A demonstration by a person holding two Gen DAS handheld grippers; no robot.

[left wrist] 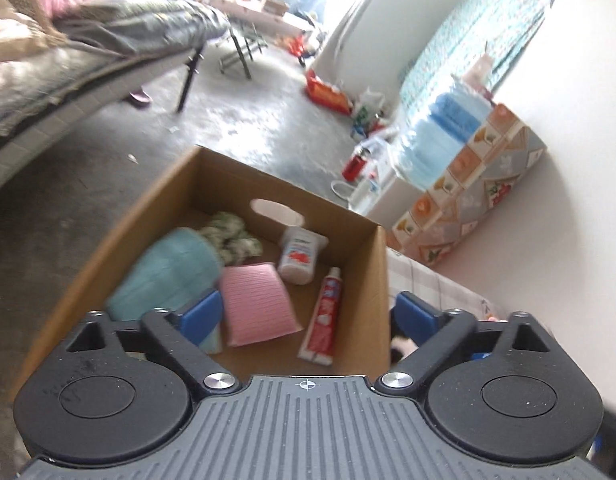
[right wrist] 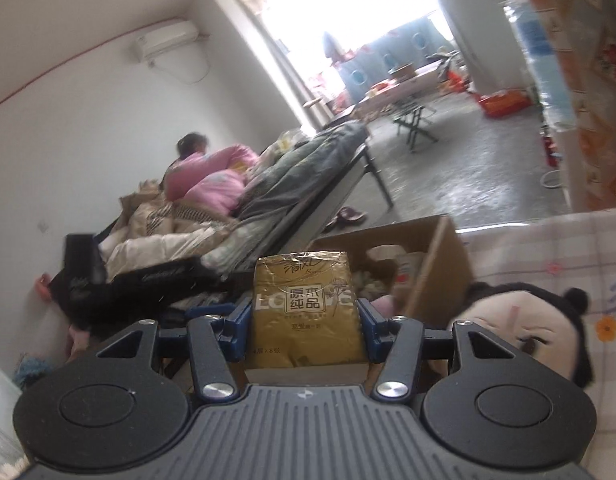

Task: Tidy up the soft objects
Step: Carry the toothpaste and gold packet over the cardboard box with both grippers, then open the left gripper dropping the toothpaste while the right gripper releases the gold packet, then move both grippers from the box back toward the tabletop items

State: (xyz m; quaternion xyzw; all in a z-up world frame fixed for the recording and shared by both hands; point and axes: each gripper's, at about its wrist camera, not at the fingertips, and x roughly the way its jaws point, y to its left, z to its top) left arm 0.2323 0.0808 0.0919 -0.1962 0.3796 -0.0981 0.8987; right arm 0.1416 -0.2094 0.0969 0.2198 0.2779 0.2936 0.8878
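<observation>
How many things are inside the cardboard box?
5. Teal towel at left, green-white cloth behind it, pink sponge in the middle, white bottle at back right, toothpaste tube at right. More may hide underneath.

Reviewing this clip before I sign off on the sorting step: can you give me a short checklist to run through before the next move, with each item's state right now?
1. Left gripper empty, jaws wide: ok.
2. Right gripper clamped on the gold tissue pack: ok, pads press both sides.
3. Cardboard box open on top: ok.
4. Free floor in the box for the pack: ok, bare cardboard around the toothpaste tube.
5. Teal towel and pink sponge already inside: ok.
6. Plush doll still outside the box, on the checked cloth: not ok.
</observation>
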